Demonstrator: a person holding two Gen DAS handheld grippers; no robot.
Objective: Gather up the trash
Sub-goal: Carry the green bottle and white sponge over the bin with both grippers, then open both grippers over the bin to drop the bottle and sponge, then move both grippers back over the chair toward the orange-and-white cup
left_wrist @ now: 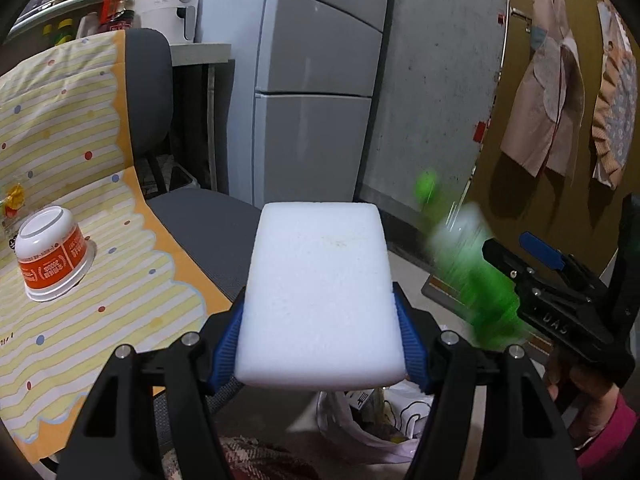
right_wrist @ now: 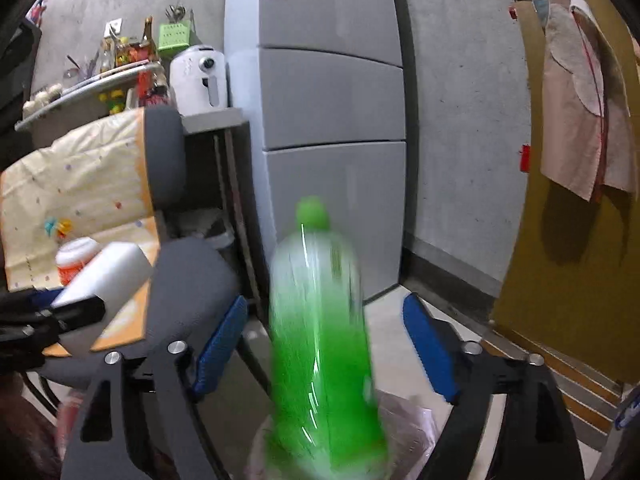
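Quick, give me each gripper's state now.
Left gripper: shut on the white foam block.
Right gripper: open; blurred green bottle between its fingers, untouched.

White foam block (left_wrist: pixel 320 296) held level; blurred green bottle (right_wrist: pixel 324 340) upright, airborne; orange cup (left_wrist: pixel 50 256) inverted on striped cloth, far left

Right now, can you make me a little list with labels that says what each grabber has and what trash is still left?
left gripper: shut on white foam block
right gripper: open, blue pads clear of the blurred green plastic bottle between them
below the grippers: white plastic bag with trash inside
still left: upside-down orange-and-white paper cup on the striped yellow cloth over the grey chair
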